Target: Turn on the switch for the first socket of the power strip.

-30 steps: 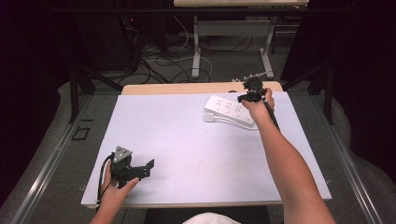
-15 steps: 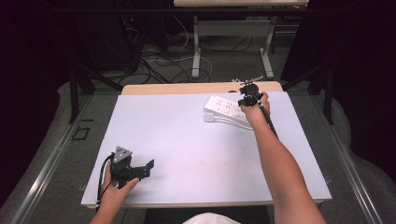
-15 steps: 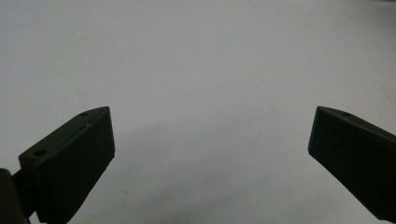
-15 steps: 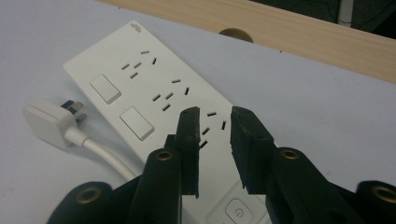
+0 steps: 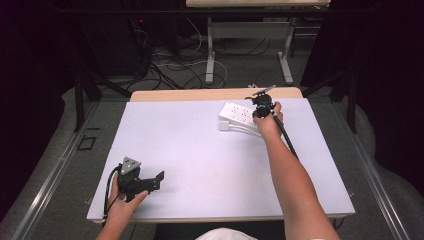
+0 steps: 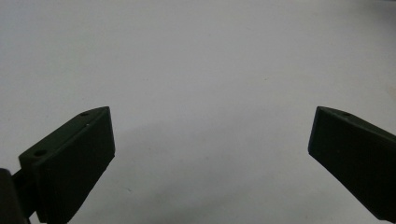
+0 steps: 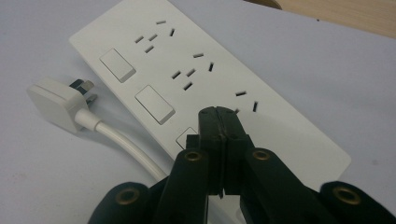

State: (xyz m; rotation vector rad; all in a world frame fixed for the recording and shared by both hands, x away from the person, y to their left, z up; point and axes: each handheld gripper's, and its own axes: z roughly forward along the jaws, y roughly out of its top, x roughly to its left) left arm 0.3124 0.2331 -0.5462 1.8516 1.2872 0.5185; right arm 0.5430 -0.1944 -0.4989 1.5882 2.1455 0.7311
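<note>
A white power strip [image 5: 238, 114] [image 7: 205, 79] with three sockets and rocker switches lies at the back right of the table. Its white plug [image 7: 58, 101] [image 5: 223, 125] lies beside it on a white cable [image 7: 128, 144]. My right gripper [image 5: 262, 106] [image 7: 218, 114] hovers over the strip, shut with nothing between its jaws, its tips by the nearest switch [image 7: 189, 136]. My left gripper [image 5: 150, 181] [image 6: 210, 140] rests at the front left of the table, open, with bare table between its jaws.
The table's white mat [image 5: 210, 165] covers most of the top; a wooden strip [image 5: 200, 94] shows at its back edge. Cables and table legs [image 5: 210, 55] lie on the floor beyond.
The right gripper has shifted slightly toward the back over the power strip. The left gripper has stayed where it was.
</note>
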